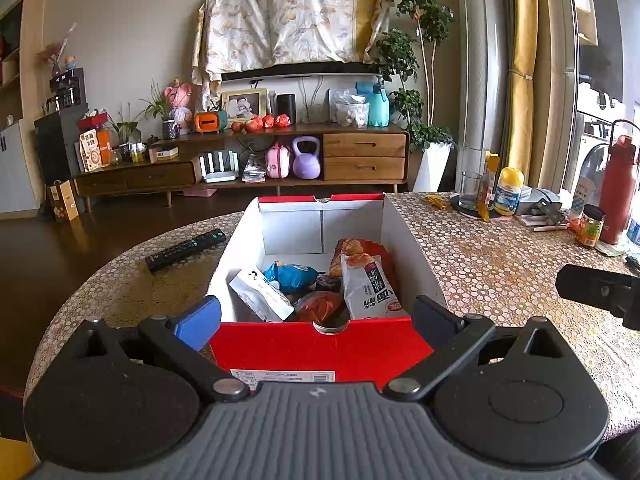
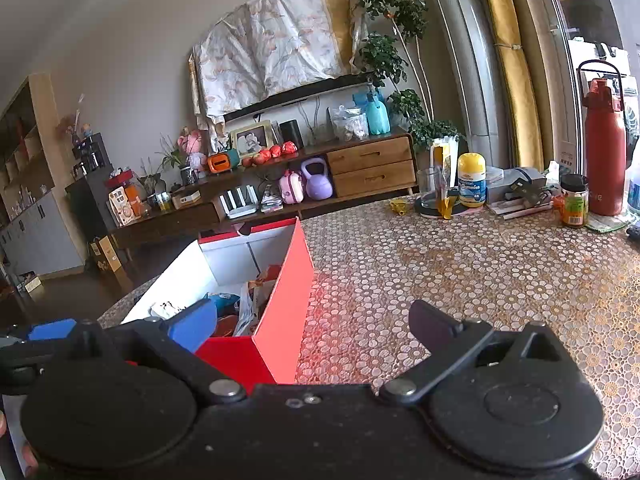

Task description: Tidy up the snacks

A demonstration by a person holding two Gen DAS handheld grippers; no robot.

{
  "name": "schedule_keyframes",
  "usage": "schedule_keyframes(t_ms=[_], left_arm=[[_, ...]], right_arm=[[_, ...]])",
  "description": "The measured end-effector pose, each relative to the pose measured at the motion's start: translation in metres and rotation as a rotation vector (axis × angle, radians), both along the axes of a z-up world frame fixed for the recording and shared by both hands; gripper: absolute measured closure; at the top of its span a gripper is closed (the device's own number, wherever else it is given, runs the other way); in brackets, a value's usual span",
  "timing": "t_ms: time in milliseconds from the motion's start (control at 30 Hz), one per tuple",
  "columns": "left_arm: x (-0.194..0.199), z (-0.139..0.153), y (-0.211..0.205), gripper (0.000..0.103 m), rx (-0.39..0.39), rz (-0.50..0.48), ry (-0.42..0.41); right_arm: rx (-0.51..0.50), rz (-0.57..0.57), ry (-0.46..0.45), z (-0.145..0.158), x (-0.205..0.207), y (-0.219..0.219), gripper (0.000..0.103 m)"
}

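The red box (image 1: 320,354) sits at lower centre of the left view, snack packets (image 1: 364,288) inside; the left gripper (image 1: 320,316) is spread wide, empty, straddling its near wall; the right gripper (image 2: 316,326) gapes empty over the patterned tablecloth (image 2: 460,276), box at lower left.

Open-topped red box (image 1: 320,354) crowded with snack packets (image 1: 366,288), bare tablecloth (image 2: 460,280) right, bottles (image 2: 472,180) along far edge

Box (image 1: 320,354): red outside, white inside. In the box: blue packet (image 1: 290,276), white pouch (image 1: 260,296), orange-red bag (image 1: 320,306). Under the box: tablecloth (image 1: 500,264), beige-gold with small white flowers. Left of the box: black remote (image 1: 186,249).
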State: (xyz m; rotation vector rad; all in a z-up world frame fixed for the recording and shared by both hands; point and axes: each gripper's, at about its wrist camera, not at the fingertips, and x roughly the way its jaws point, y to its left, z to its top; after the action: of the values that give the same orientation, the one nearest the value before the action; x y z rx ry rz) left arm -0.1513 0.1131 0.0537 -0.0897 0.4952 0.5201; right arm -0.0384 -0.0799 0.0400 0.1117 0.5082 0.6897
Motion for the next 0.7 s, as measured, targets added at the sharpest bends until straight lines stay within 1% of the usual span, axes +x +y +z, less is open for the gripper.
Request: schedule_keyframes(t_ms=[700], left_arm=[[-0.0009, 0.0014, 0.0013, 0.001, -0.001, 0.001, -0.001]], right_arm=[[-0.016, -0.007, 0.011, -0.0067, 0.0041, -0.0013, 0.0]])
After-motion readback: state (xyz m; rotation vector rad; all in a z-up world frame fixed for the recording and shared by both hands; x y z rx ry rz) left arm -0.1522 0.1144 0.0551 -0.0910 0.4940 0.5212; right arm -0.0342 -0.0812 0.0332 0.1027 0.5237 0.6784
